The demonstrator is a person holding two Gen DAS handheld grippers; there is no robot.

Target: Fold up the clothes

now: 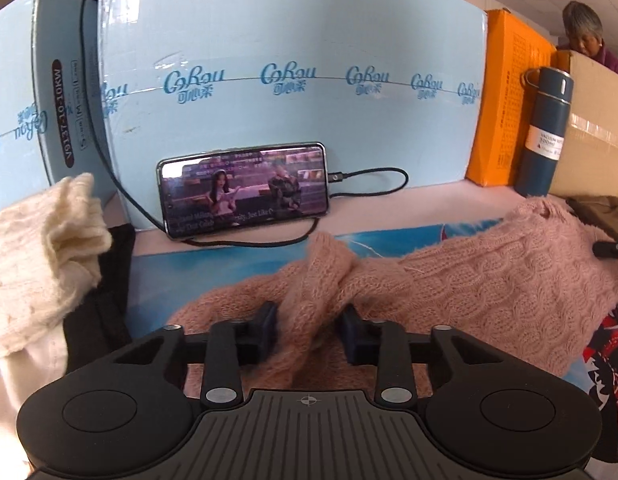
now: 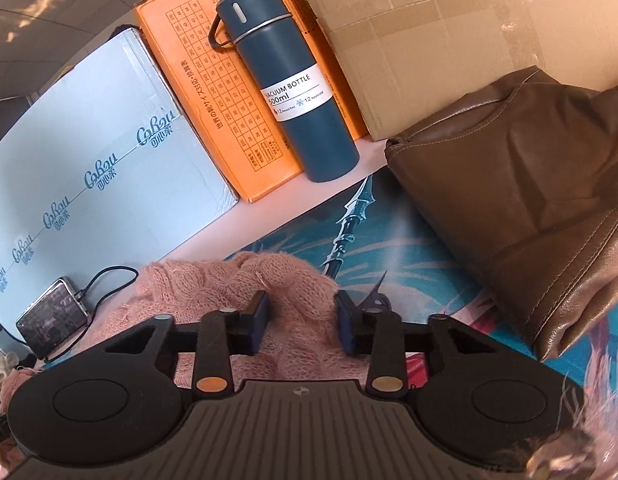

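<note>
Sweater [image 1: 489,276], pink and cable-knit, is the one garment I am working: it lies on the printed blue mat [image 1: 213,272], its long axis running side to side in front of the phone [image 1: 245,190], which leans against the pale blue box behind it. My left gripper [image 1: 309,332] has both jaws spread with a bunched ridge of the knit, possibly a sleeve, rising between them; the pads [image 1: 265,330] stand a little off the wool on either side, so I read it as open around the fabric, not yet pinching. My right gripper [image 2: 303,322] sits at the other end of the sweater, farther from the phone, jaws likewise apart with a hump of the pink knit between them. So the cloth lies directly ahead of and between both pairs of jaws, and neither hand is clearly nearer; closing comes before any lift, in my judgement. Counting outward from the phone: one pink sweater, one cream knit [image 1: 41,248] to its left over something dark, one blue flask [image 2: 287,80], one orange box [image 2: 213,100], one brown leather bag [image 2: 521,200], one phone on its cable.
</note>
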